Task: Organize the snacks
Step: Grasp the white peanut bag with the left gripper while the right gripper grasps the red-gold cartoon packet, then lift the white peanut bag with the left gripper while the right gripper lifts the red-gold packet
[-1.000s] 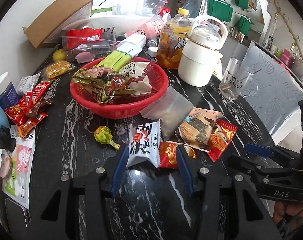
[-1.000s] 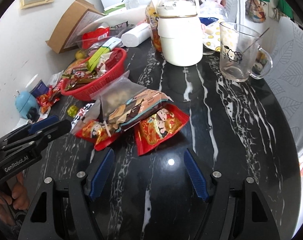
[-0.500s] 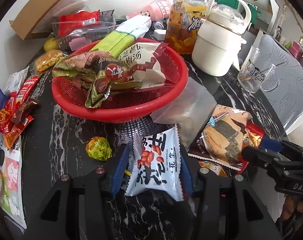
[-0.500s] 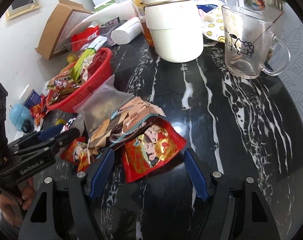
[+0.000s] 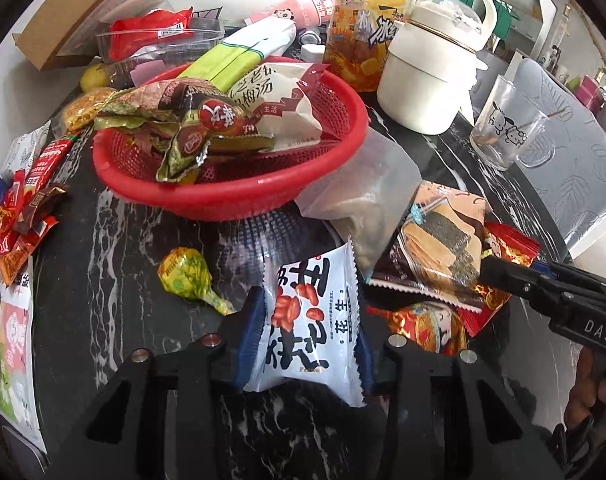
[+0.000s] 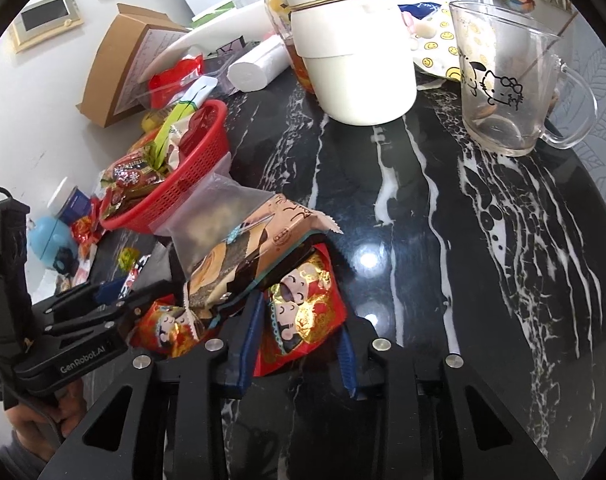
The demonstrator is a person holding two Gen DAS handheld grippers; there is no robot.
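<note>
My left gripper (image 5: 307, 336) is shut on a white peanut packet (image 5: 315, 320), held just in front of the red basket (image 5: 239, 196) that is full of snack packs. My right gripper (image 6: 299, 340) is closed around a red and gold snack packet (image 6: 303, 312) lying on the black marble table (image 6: 463, 280). A seaweed-snack packet (image 6: 251, 256) and a clear bag (image 6: 219, 208) lie beside it, between the packet and the basket (image 6: 195, 176). Another red packet (image 6: 167, 328) lies by the left gripper (image 6: 115, 308). The right gripper also shows in the left wrist view (image 5: 515, 276).
A green lollipop (image 5: 187, 276) lies left of the peanut packet. Loose red sachets (image 5: 19, 216) sit at the table's left edge. A white kettle (image 6: 355, 48), a glass mug (image 6: 507, 80), a drink bottle (image 5: 363, 28) and a cardboard box (image 6: 119, 64) stand behind.
My left gripper closed on the peanut packet and lifted it toward the basket. My right gripper moved forward and closed around the red and gold packet.
</note>
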